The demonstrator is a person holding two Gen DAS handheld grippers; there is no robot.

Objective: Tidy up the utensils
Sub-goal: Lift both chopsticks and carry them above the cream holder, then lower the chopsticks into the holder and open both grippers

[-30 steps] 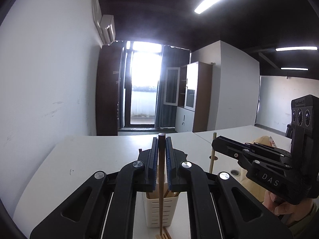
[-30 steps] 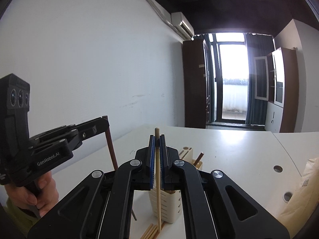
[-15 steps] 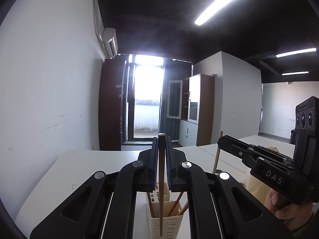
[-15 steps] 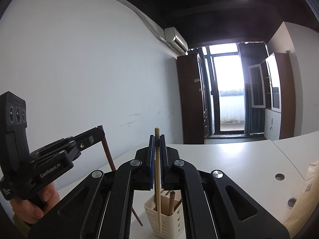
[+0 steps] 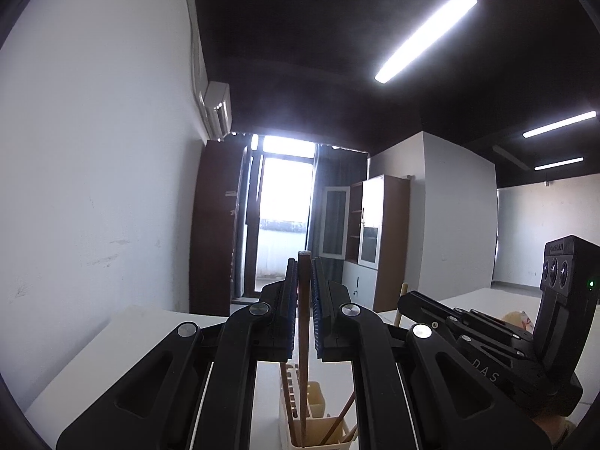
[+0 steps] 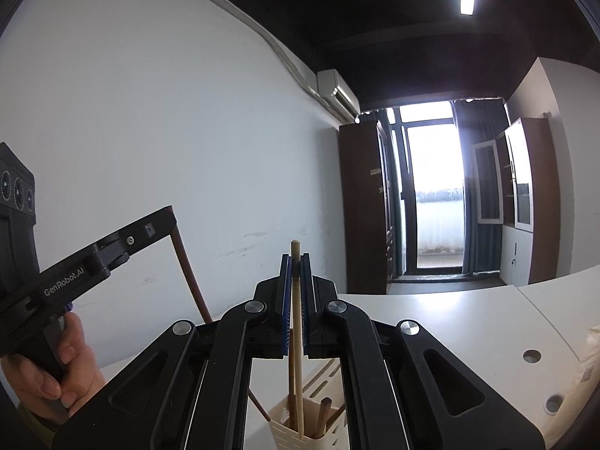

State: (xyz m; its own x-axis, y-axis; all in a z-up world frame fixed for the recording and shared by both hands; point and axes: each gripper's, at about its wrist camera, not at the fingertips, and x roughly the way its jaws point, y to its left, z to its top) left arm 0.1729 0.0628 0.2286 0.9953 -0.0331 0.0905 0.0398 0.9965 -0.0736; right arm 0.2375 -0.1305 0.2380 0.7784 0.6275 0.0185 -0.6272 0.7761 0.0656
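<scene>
Lowering chopsticks into the cream holder [image 5: 318, 427] | left gripper [image 5: 304, 300] clamps dark chopstick [image 5: 303, 356], right gripper [image 6: 295, 300] clamps pale chopstick [image 6: 297, 356], tips inside holder | light, stiff, slippery: grip near the upper end.

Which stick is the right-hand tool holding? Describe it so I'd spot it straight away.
Start at the white table, then the cream slotted holder on it. The pale chopstick stands upright above it, pinched in the right gripper. The other chopsticks there are dark brown.
</scene>
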